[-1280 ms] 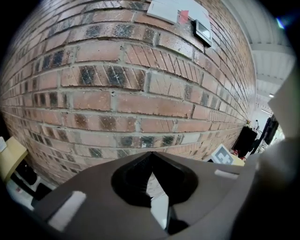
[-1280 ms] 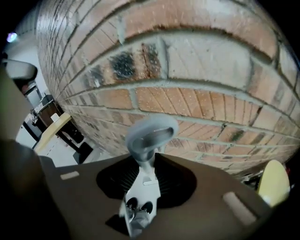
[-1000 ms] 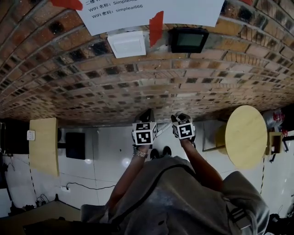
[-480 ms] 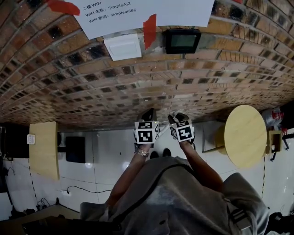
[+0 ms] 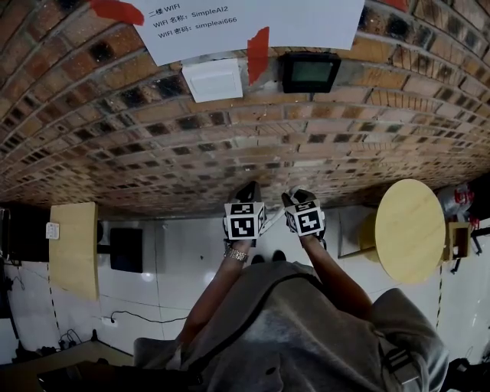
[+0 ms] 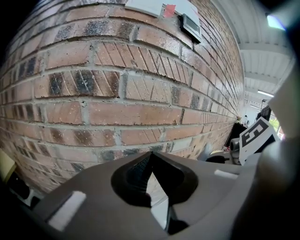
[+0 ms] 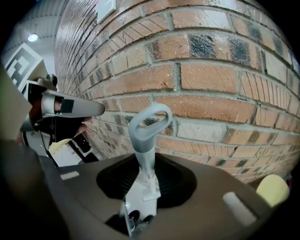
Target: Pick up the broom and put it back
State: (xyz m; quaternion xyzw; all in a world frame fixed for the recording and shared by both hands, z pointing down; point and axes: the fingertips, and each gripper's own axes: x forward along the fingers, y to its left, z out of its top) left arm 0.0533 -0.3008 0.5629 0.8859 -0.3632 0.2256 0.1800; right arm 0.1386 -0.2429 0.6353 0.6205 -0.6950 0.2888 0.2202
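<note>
The broom shows only as its grey handle [image 7: 146, 154], which ends in a loop held close to the brick wall [image 7: 211, 84]. My right gripper [image 7: 145, 180] is shut on that handle below the loop. In the head view the right gripper [image 5: 300, 200] and left gripper [image 5: 246, 193] point side by side at the foot of the wall, with a thin pale piece of the handle [image 5: 269, 217] between them. The left gripper [image 6: 151, 161] is shut, its tips meet and nothing is in them. The broom's head is hidden.
The brick wall [image 5: 230, 145] carries a white switch plate [image 5: 213, 79], a black device [image 5: 310, 71] and a taped paper notice [image 5: 253, 19]. On the white tiled floor stand a round wooden table [image 5: 409, 230], a pale wooden board [image 5: 74, 245] and a black box [image 5: 125, 246].
The right gripper has edged up the wall a little with the handle. The left gripper has kept still.
</note>
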